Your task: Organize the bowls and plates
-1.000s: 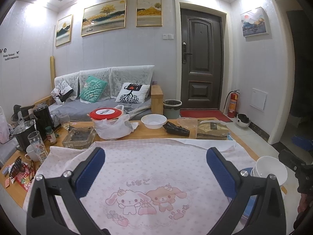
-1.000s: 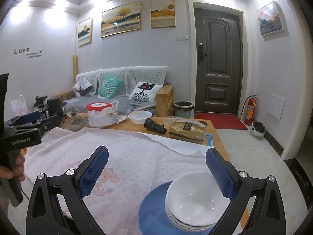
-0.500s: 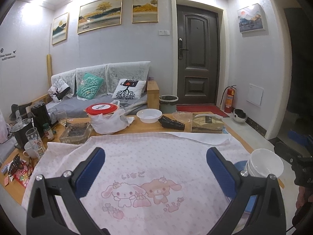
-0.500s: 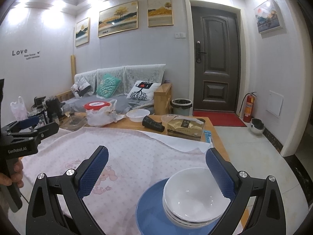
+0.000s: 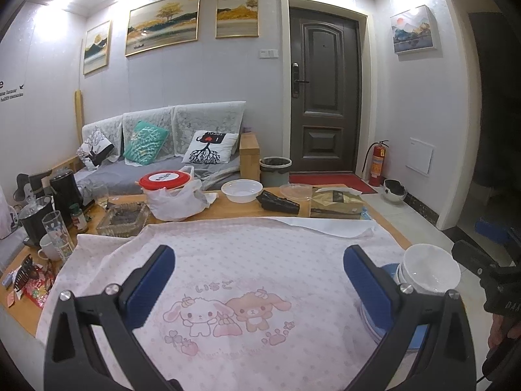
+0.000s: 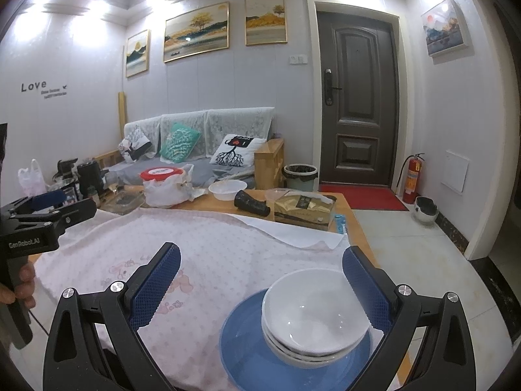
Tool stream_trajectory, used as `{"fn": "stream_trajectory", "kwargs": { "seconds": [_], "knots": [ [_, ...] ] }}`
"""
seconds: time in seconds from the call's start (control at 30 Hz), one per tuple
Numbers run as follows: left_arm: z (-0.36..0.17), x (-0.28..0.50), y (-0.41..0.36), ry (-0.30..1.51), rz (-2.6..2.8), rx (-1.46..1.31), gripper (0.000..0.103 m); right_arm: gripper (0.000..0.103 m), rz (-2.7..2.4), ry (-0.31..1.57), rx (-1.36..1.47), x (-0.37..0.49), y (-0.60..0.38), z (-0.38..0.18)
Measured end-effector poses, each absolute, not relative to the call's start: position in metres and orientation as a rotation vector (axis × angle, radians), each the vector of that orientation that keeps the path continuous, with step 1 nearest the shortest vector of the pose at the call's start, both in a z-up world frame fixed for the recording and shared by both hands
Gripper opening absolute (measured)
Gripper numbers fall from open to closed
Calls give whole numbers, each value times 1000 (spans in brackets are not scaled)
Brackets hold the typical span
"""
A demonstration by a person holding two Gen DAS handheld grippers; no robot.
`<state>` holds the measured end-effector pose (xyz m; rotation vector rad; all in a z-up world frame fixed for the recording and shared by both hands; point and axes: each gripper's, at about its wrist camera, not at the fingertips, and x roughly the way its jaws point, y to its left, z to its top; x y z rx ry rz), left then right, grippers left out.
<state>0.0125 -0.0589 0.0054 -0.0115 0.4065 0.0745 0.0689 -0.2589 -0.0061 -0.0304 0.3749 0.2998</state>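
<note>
1. Over the last second both views creep forward and down a little: in your right wrist view the stack of white bowls (image 6: 314, 317) on the blue plate (image 6: 247, 342) grows and shifts left between the fingers. In the left view the same stack comes further into frame at the right edge.
2. Your right hand-held gripper (image 6: 260, 283) is spread wide and holds nothing. Its right finger sits just beside the bowl rim; I can't tell if it touches.
3. Your left hand-held gripper (image 5: 259, 278) is also wide apart and empty, hovering over the pink cartoon cloth (image 5: 228, 293) in the middle of the worktop (image 5: 228, 208).
4. Bowls sit nested, upright, on the plate at the near right corner of the cloth.
5. Another white bowl (image 5: 241, 190) stands well apart at the far side of the worktop, near the black pouch (image 5: 276, 202).
6. Reading: nested stack fits either a finished stacking or a stack about to be moved. The drift toward it doesn't settle which.
</note>
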Motion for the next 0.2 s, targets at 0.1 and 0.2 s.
{"fn": "stream_trajectory", "kwargs": {
  "seconds": [0.1, 0.2],
  "knots": [
    [6, 10, -61, 406, 66, -5, 103, 99, 296, 371, -25, 65, -263, -7],
    [6, 8, -62, 408, 74, -1, 103, 99, 294, 371, -23, 63, -265, -7]
  ]
}}
